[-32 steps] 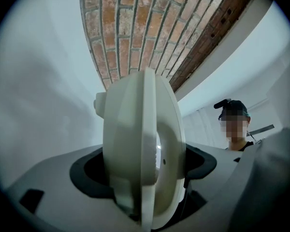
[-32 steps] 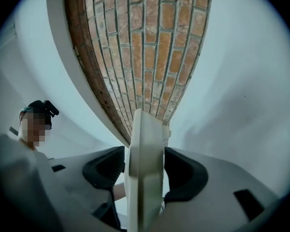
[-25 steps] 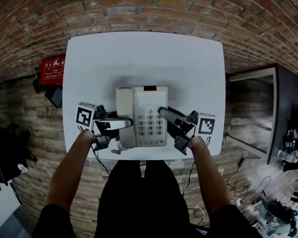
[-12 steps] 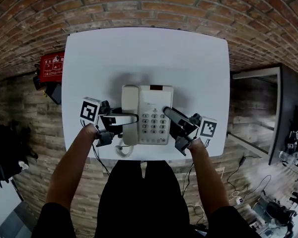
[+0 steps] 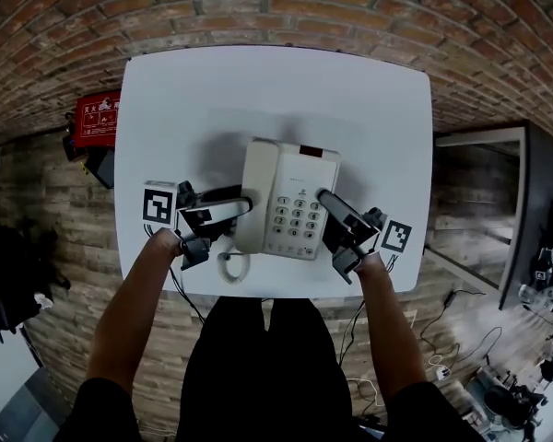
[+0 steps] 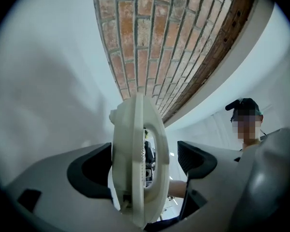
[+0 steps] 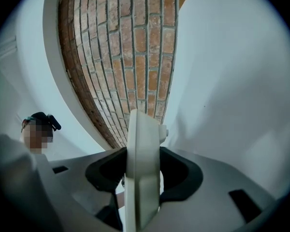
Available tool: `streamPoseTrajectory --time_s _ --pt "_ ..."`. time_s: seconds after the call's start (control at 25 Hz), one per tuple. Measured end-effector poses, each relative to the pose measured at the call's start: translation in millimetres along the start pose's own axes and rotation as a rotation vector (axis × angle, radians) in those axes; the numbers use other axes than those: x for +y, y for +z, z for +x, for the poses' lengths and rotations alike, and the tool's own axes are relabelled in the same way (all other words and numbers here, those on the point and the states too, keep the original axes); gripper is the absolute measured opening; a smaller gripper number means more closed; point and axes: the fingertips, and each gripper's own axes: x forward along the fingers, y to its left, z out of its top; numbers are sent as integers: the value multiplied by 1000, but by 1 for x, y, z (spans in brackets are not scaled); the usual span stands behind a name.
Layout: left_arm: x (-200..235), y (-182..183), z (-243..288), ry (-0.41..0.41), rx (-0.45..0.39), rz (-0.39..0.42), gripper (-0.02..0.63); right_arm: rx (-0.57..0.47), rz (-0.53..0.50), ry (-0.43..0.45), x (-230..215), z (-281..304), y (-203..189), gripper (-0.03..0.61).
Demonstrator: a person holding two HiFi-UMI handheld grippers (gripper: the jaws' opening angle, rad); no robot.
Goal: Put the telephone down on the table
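The cream push-button telephone, handset on its cradle, is turned a little clockwise over the white table and casts a wide shadow to its left. My right gripper is shut on its right edge; in the right gripper view both dark pads press the thin body. My left gripper reaches around the handset side. In the left gripper view the telephone lies against one pad, and the other pad stands a small gap away. The coiled cord hangs near the table's front edge.
The table's front edge runs just below the grippers. On the brick floor lie a red box at the left, a dark cabinet at the right and cables. A person in a cap shows in the gripper views.
The telephone has moved away from the front edge and to the right, turning clockwise. Both grippers went with it, and its shadow on the table has grown.
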Motion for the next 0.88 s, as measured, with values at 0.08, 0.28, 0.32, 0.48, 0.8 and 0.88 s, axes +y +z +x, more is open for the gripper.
streamPoseTrajectory --time_s 0.08,0.28,0.32,0.48,0.8,0.88 --pt "-3 5 0 -2 -35 15 420 -3 1 -2 -3 0 2 213" --pt "18 2 -8 64 -51 3 412 3 -4 -15 -12 4 3 213" --pt "22 2 -10 86 -53 4 398 13 -8 -23 -15 6 2 213" --pt "36 1 -14 126 -72 -28 367 36 -4 -49 -26 11 1 212" --pt "51 2 -17 180 -101 -67 365 102 -35 -139 -39 24 8 212" --pt "54 -1 -17 191 -110 -96 364 112 -48 -184 -42 26 10 201"
